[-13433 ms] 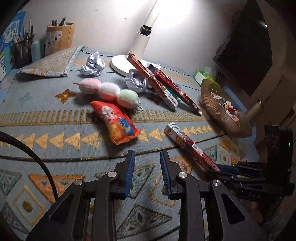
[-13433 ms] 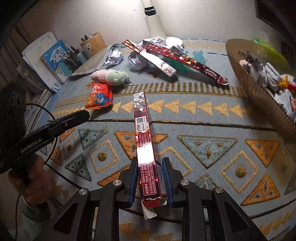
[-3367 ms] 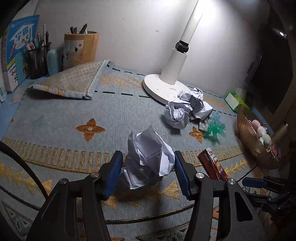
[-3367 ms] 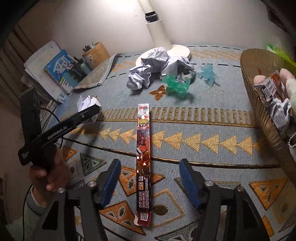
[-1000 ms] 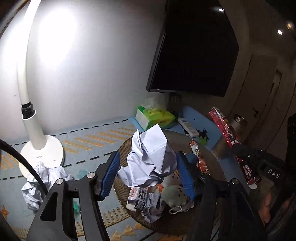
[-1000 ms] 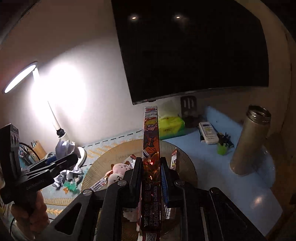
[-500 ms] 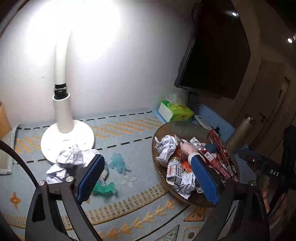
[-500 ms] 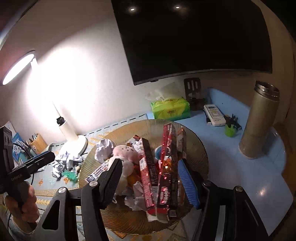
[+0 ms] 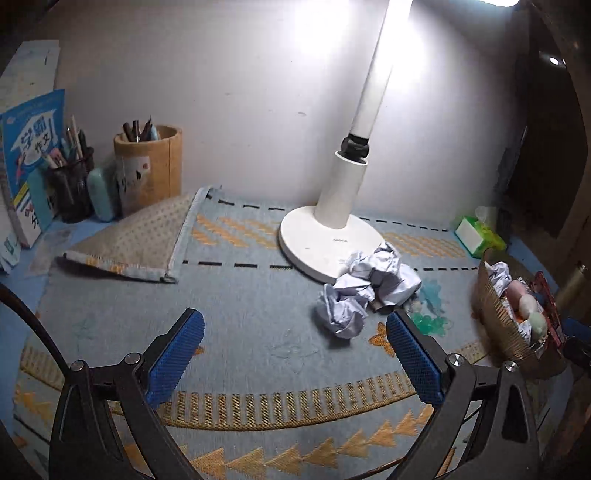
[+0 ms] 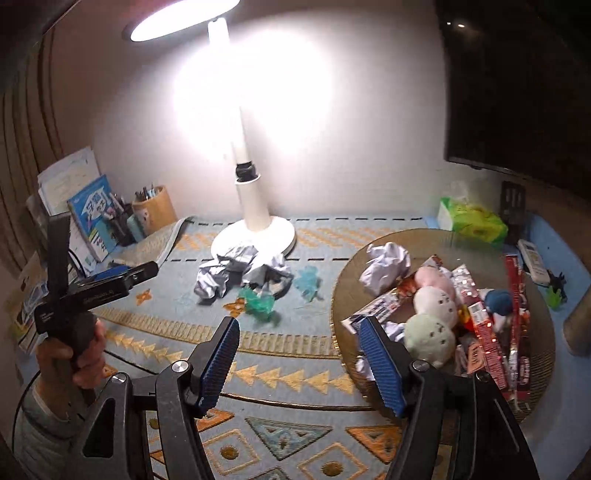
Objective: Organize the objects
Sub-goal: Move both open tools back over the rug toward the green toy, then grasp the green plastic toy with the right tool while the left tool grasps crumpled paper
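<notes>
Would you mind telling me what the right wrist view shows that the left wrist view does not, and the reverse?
Only the right wrist view shows the lamp head, the remote, the hand holding the left tongs, and the whole basket.

Only the left wrist view shows those open left tongs from behind, nothing between them.

Both show the lamp base, crumpled paper, green toys, pen cup and tissue box.

I see a blue patterned woven mat (image 9: 258, 332) carrying a white lamp base (image 9: 325, 240), crumpled white paper balls (image 9: 365, 291), translucent green plastic pieces (image 10: 258, 301) and a round wicker basket (image 10: 343, 295).
</notes>
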